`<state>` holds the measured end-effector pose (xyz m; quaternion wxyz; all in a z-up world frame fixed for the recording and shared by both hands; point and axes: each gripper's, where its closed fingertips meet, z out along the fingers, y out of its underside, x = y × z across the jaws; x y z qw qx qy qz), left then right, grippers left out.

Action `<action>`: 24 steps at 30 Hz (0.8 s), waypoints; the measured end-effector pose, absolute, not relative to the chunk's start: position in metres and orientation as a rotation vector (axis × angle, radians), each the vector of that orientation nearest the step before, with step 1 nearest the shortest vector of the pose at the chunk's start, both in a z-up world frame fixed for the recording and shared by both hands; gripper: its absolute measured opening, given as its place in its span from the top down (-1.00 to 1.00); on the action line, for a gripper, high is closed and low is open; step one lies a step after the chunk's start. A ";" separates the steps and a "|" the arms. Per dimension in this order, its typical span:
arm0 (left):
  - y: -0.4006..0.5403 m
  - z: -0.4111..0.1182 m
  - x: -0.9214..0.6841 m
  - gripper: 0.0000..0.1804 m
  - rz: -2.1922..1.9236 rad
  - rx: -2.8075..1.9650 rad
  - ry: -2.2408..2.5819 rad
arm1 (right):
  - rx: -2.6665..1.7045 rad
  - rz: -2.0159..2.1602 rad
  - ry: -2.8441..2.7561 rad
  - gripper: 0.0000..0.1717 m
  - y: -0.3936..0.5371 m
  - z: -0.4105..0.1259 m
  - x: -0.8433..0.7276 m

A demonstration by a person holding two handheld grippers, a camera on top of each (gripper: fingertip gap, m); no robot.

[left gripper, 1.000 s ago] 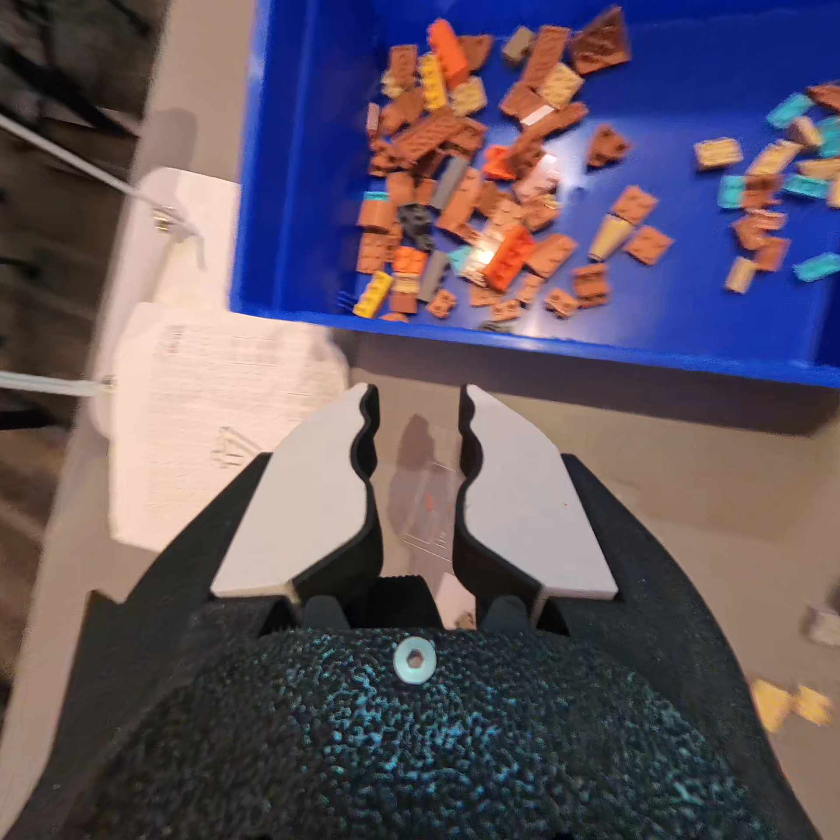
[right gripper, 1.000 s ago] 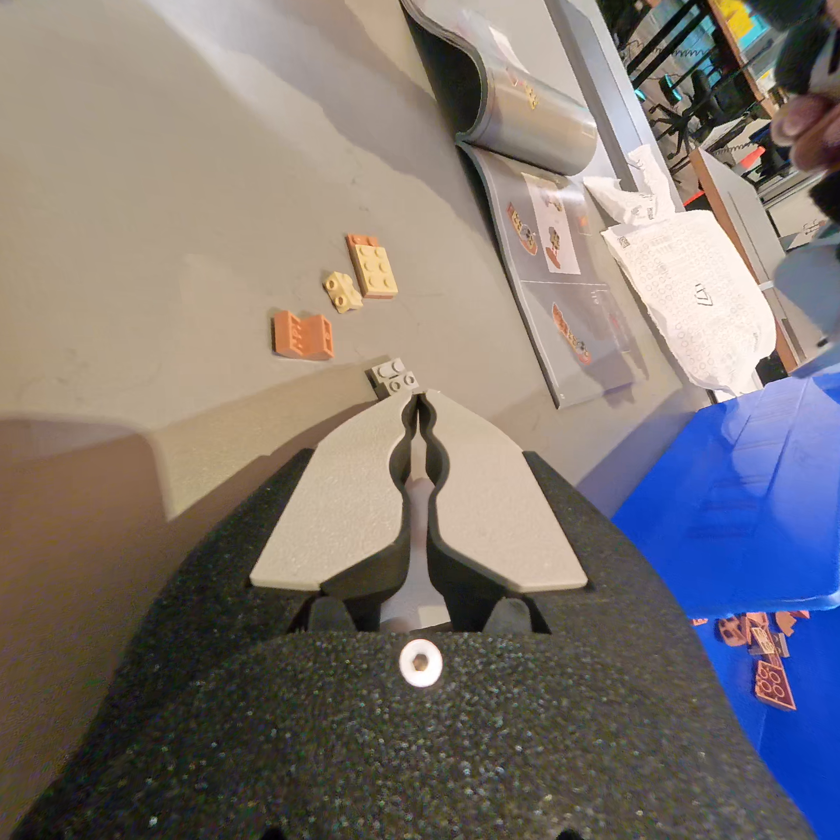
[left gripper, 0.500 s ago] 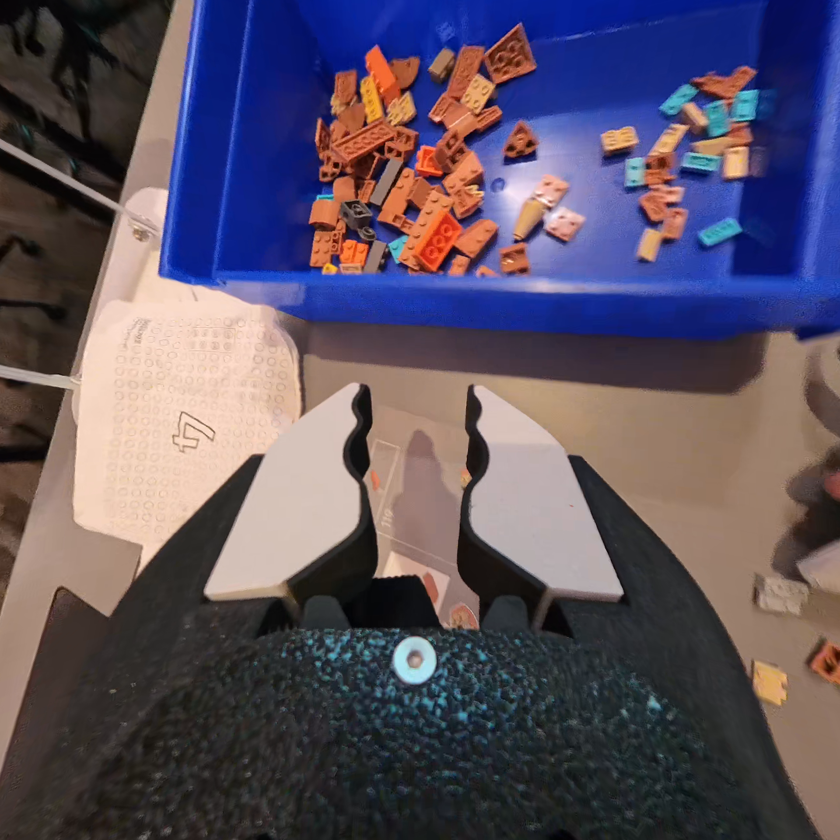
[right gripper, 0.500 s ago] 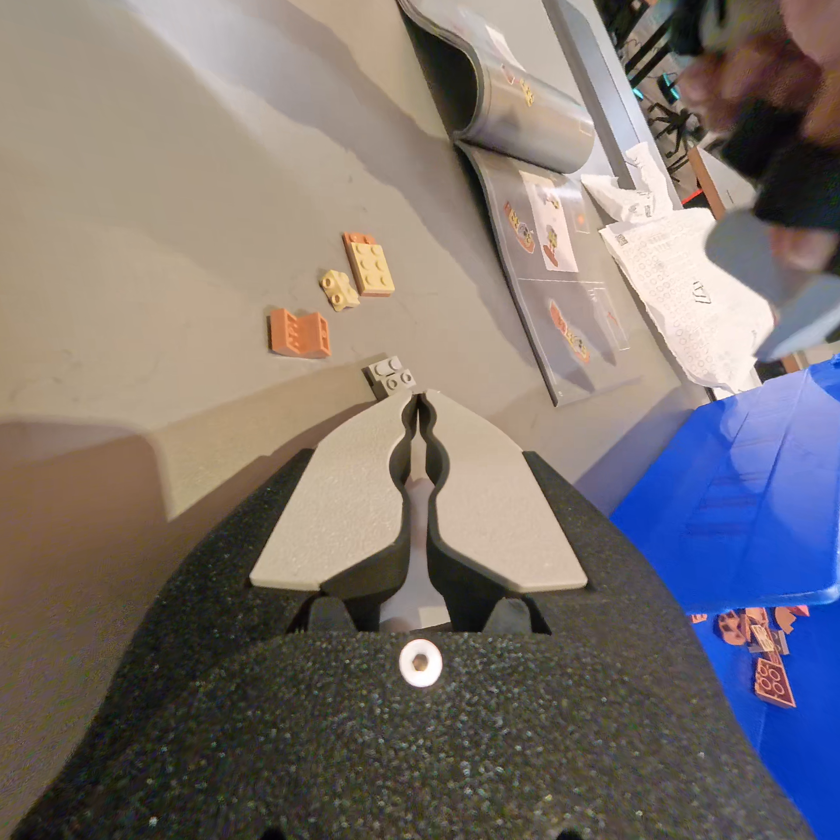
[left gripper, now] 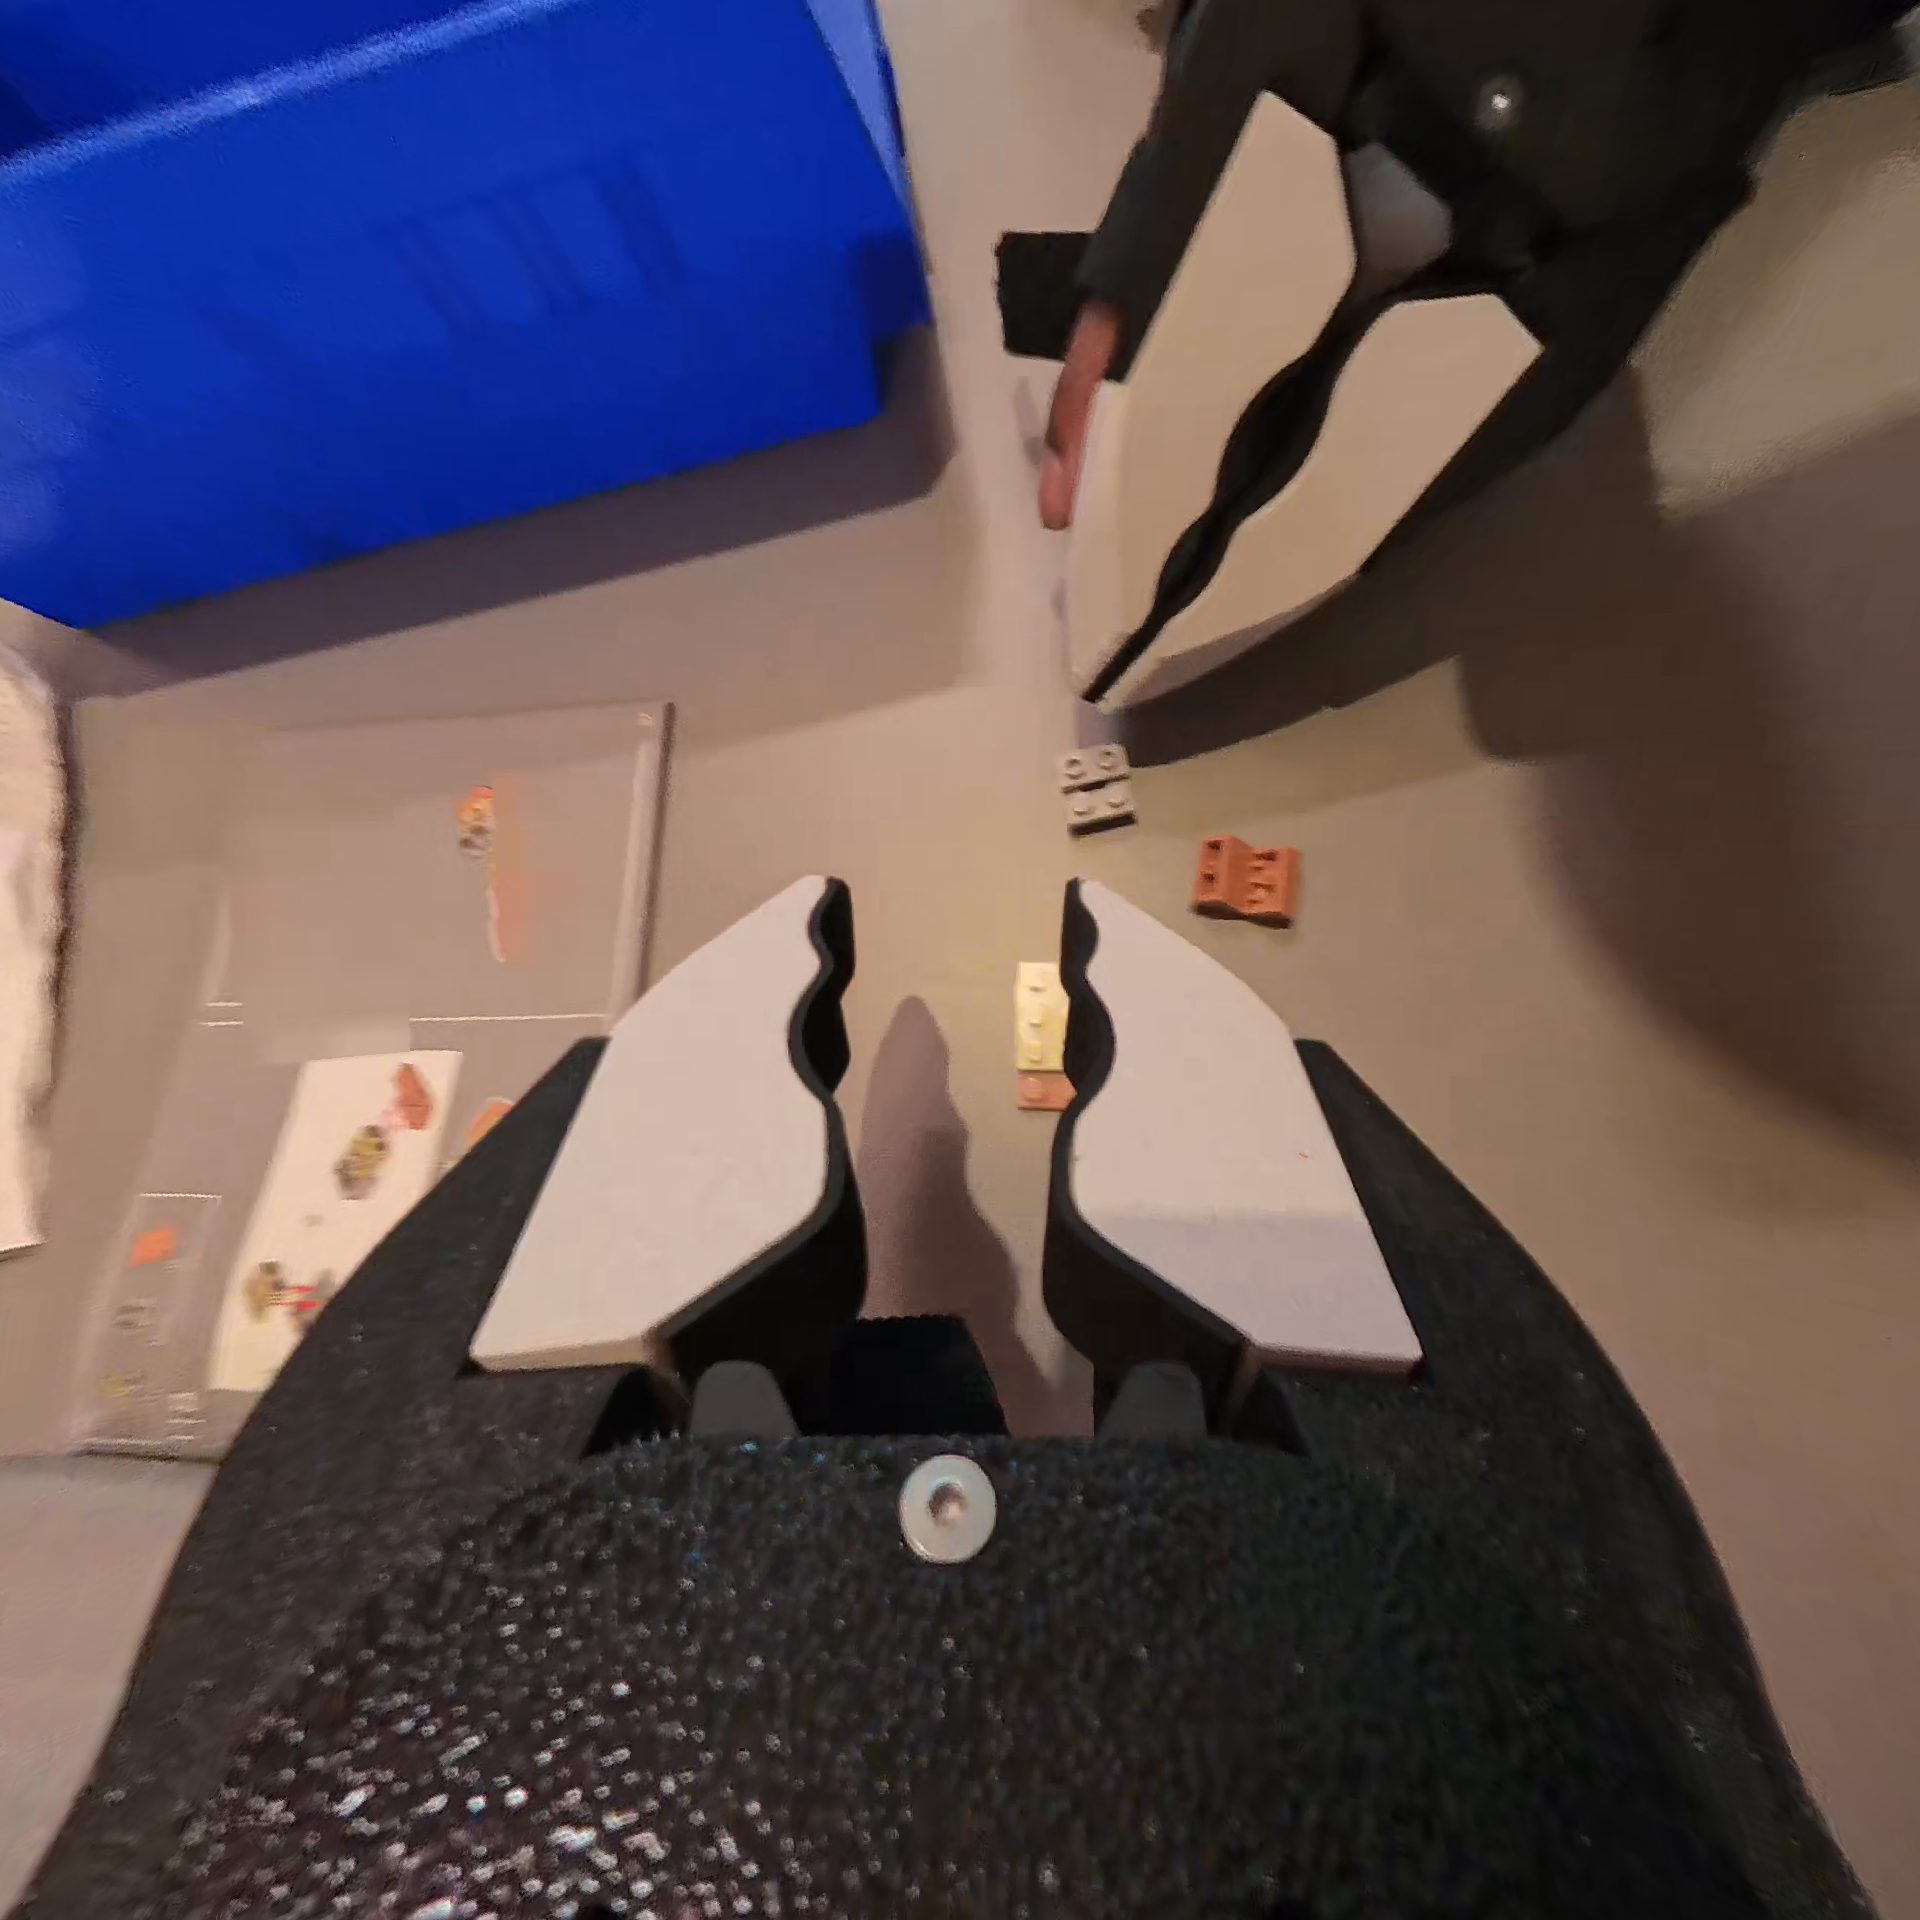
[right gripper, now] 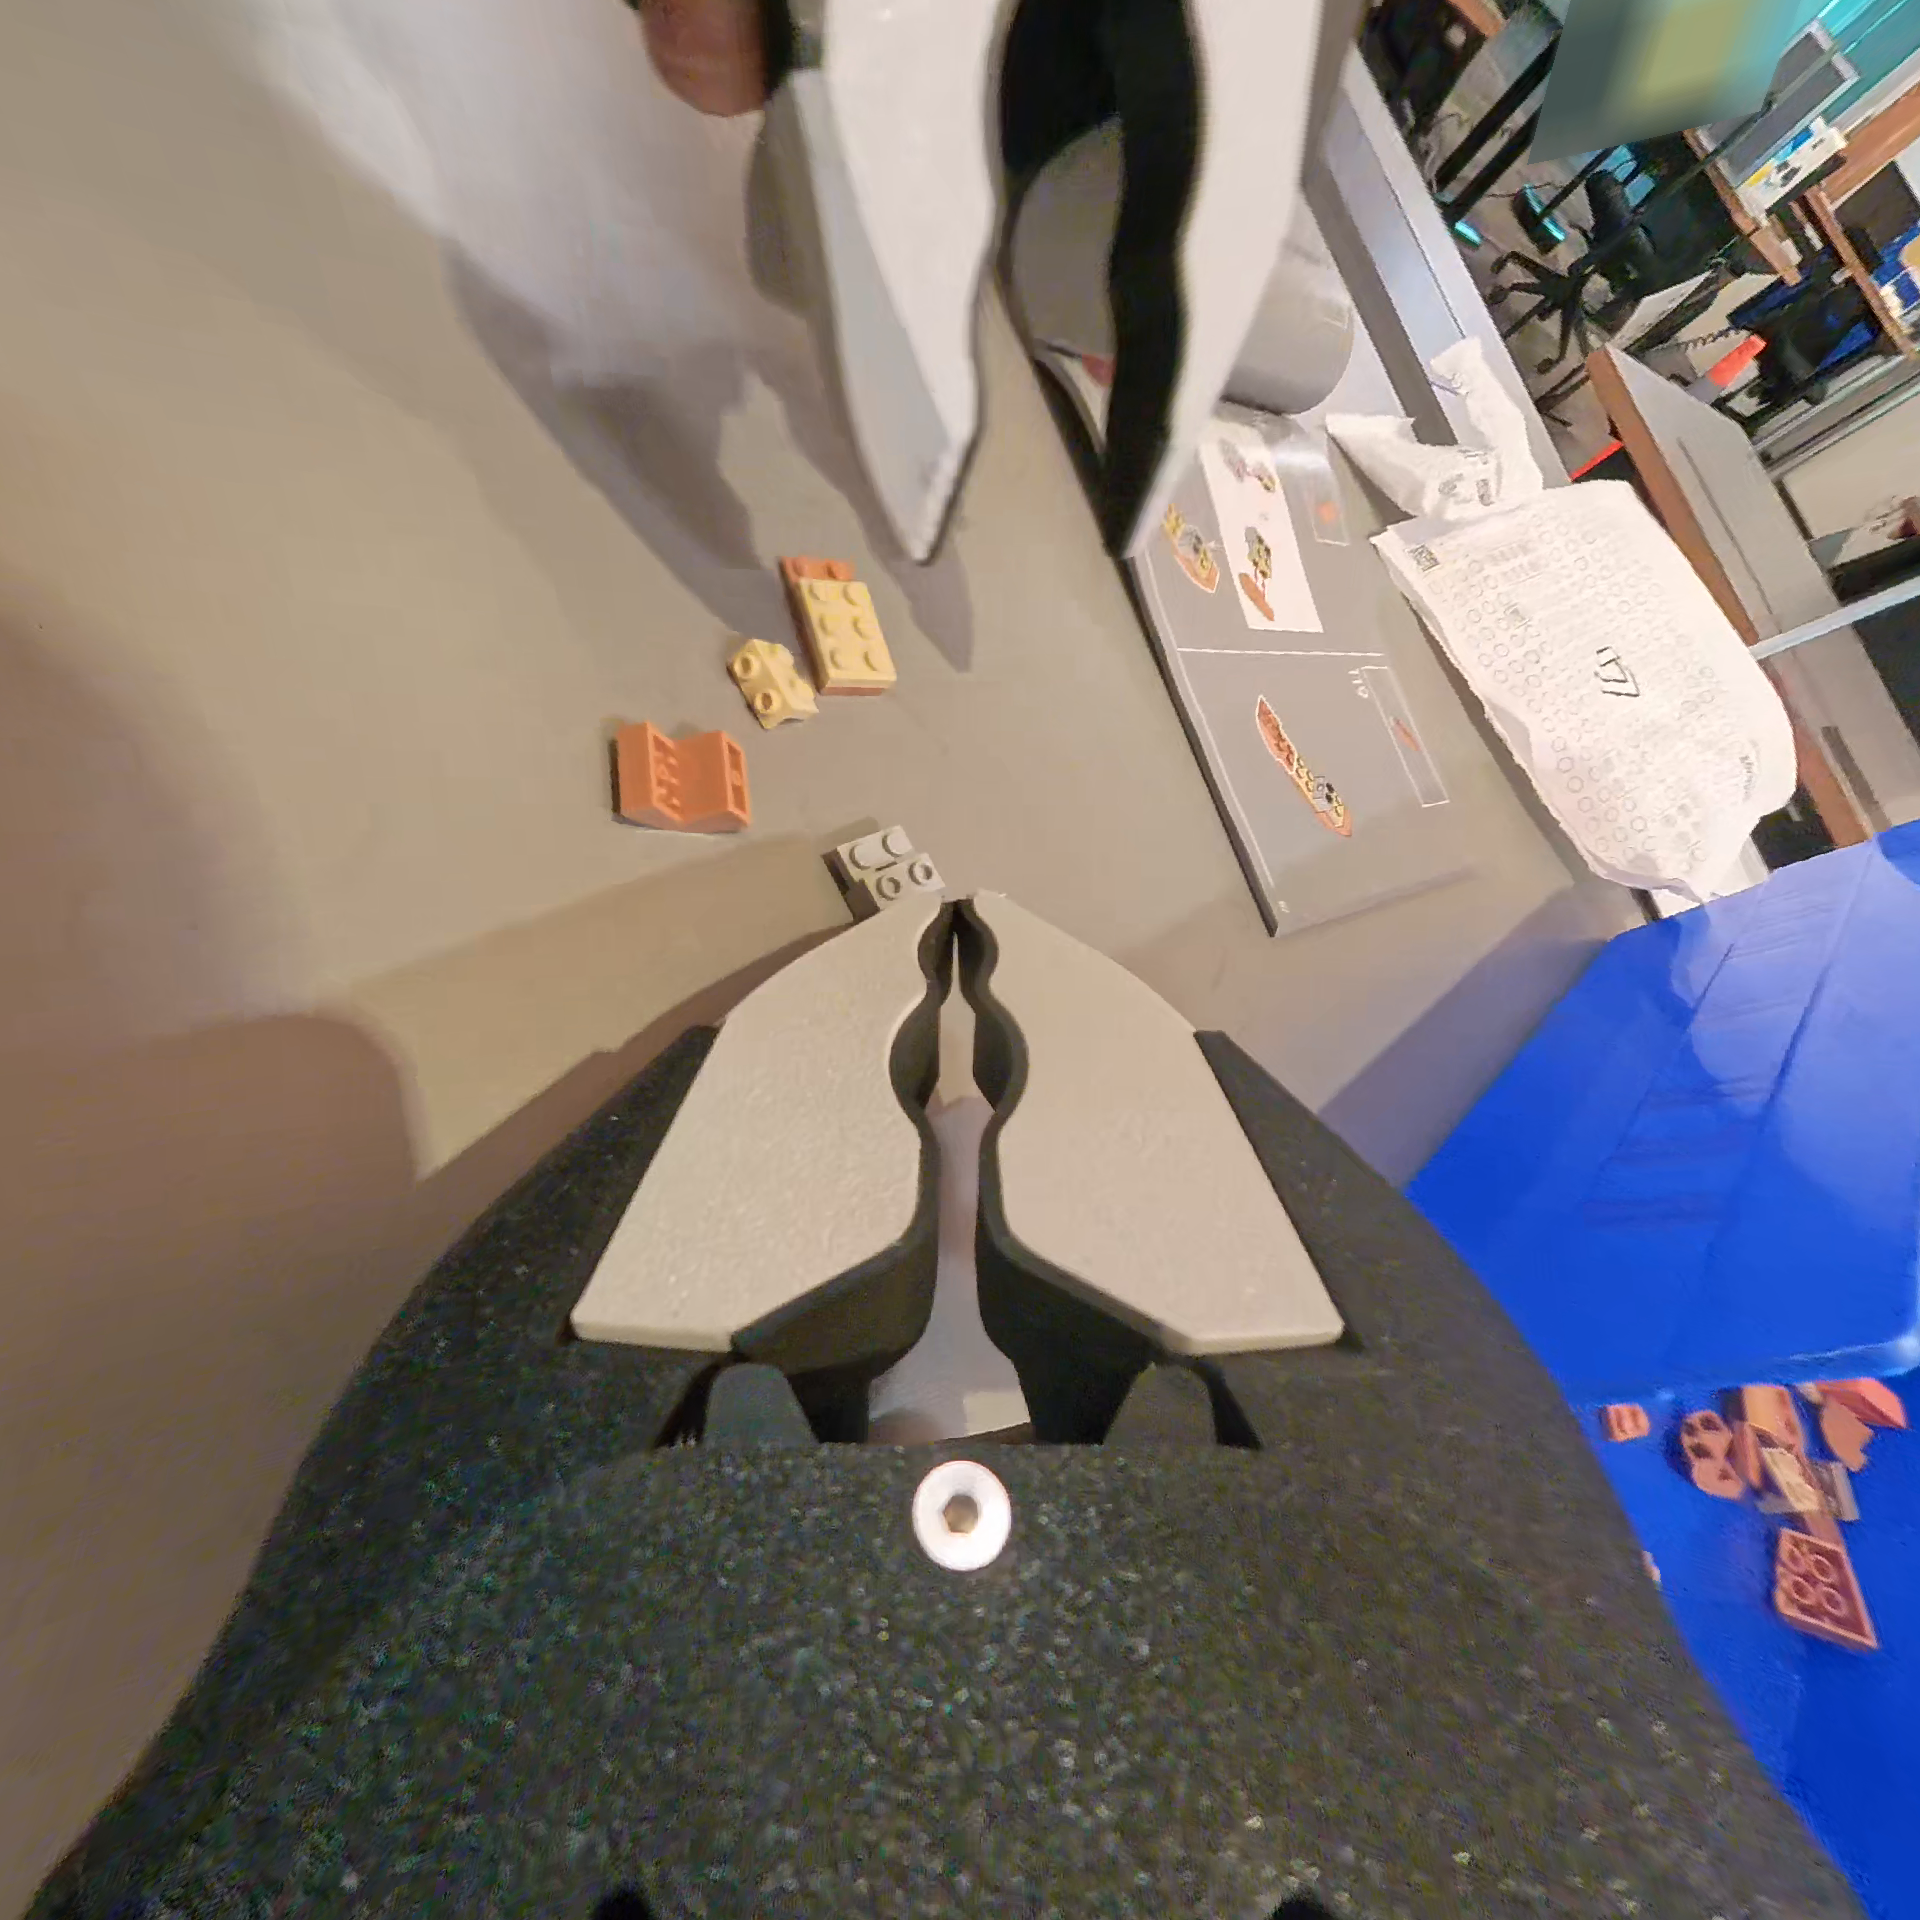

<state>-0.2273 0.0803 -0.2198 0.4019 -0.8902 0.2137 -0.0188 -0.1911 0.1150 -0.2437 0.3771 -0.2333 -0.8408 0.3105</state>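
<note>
On the grey counter [left gripper: 1403, 1039], the left wrist view shows the left hand-held gripper [left gripper: 956, 914] released, its fingers wide apart with only bare counter between the tips. A tan plate on a brown plate [left gripper: 1039, 1023] lies just beside its right finger, toward 1 o'clock. An instruction booklet [left gripper: 343, 1143] lies at 9 o'clock, a blue bin [left gripper: 416, 260] at 11 o'clock. Only this view shows the bin's outer wall from this side, with none of its contents. At 1 o'clock sit a grey brick [left gripper: 1096, 790] and an orange brick [left gripper: 1247, 878]; beyond them hangs the right hand-held gripper [left gripper: 1101, 686], clenched.

From the right wrist view, the right hand-held gripper [right gripper: 956, 909] is clenched on nothing, its tips just beside the grey brick [right gripper: 888, 868]. Only here appear a small tan brick [right gripper: 769, 681] at 11 o'clock, a white perforated bag [right gripper: 1600, 675] at 2 o'clock, and loose bricks [right gripper: 1766, 1475] inside the bin [right gripper: 1714, 1091] at 4 o'clock. The left gripper's fingers [right gripper: 894, 312] hang at 12 o'clock, blurred.
</note>
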 end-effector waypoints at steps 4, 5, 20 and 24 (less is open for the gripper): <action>0.073 -0.229 -0.215 0.58 -0.131 -2.275 0.501 | -0.640 0.872 -2.161 0.99 0.116 -0.241 -0.192; 0.071 -0.231 -0.211 0.58 -0.150 -2.280 0.500 | -0.647 0.890 -2.167 0.99 0.116 -0.240 -0.192; 0.058 -0.256 -0.196 0.79 -0.068 -2.335 0.664 | -0.672 0.963 -2.208 0.97 0.114 -0.238 -0.195; 0.059 -0.263 -0.197 0.81 -0.073 -2.370 0.643 | -0.679 0.953 -2.217 0.98 0.114 -0.240 -0.196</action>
